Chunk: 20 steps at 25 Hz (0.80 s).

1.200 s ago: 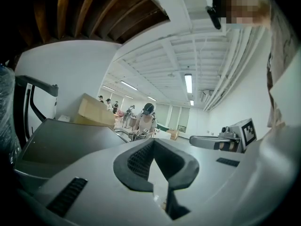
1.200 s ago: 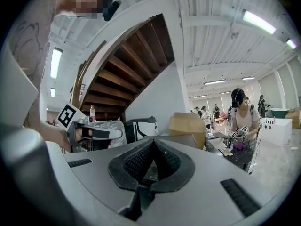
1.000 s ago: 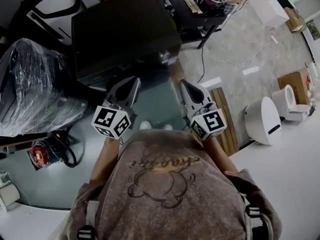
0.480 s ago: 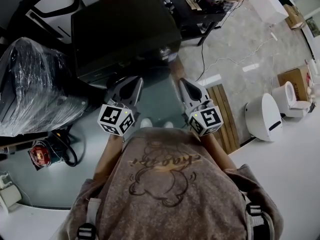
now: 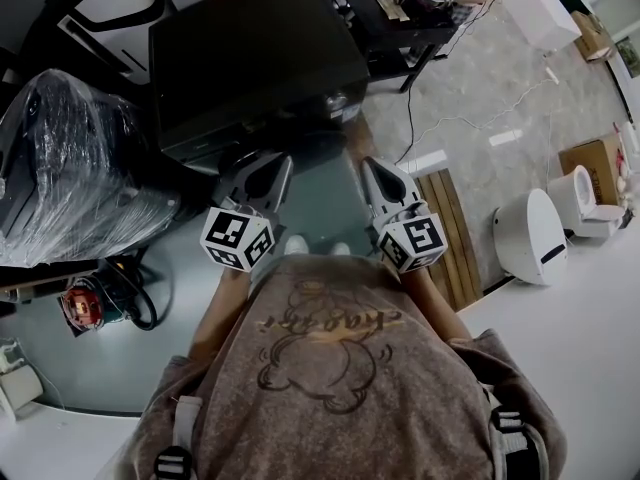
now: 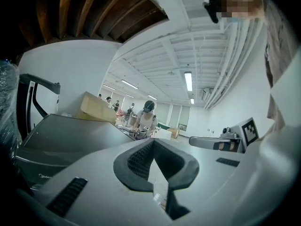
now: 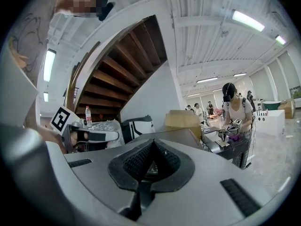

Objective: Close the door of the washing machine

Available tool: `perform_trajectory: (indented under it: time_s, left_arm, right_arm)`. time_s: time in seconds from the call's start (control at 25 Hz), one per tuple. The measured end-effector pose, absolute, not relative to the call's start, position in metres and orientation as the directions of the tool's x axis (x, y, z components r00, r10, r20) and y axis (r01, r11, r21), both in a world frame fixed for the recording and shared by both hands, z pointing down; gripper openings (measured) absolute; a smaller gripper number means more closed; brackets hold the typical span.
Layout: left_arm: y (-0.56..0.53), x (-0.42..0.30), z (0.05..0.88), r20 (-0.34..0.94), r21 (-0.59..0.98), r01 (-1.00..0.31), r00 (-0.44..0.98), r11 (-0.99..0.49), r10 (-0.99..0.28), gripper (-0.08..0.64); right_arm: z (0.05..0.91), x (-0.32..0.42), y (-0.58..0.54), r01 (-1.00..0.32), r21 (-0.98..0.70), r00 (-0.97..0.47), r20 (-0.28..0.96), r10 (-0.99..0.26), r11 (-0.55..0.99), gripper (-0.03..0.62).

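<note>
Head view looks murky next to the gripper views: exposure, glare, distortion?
Head view: underexposed, the washing machine top nearly black, light strips glaring off the floor. Left gripper view: heavy fisheye, the shut left claw sharp, ceiling lamp blown out. Right gripper view: black vignette corners, dim under the staircase.

I'm looking down over a brown sweatshirt (image 5: 330, 368) at the left gripper (image 5: 272, 168) and right gripper (image 5: 372, 171). Both are pointing toward twelve o'clock, side by side, each with its jaws pressing together. The dark washing machine (image 5: 255, 58) is sitting just beyond their tips. At ten o'clock a plastic-wrapped bundle (image 5: 75, 168) is lying near the machine. At three o'clock a white toilet (image 5: 528, 236) is standing on the floor (image 5: 480, 88), well apart.
</note>
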<state>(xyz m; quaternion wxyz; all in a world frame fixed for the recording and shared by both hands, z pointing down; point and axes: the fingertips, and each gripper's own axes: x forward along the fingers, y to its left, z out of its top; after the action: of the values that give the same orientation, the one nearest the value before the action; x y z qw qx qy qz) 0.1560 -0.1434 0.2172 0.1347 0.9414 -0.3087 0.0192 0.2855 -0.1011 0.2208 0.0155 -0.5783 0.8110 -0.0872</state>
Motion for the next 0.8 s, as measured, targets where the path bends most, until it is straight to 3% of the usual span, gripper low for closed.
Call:
perform_trajectory:
  time_s: [0.8]
  left_arm:
    - [-0.141, 0.143, 0.22, 0.135, 0.261, -0.59, 0.806, -0.764, -0.577, 0.0]
  right_arm:
    - [0.224, 0.279, -0.099, -0.932, -0.151, -0.344, 0.08, -0.935, 0.33, -0.002]
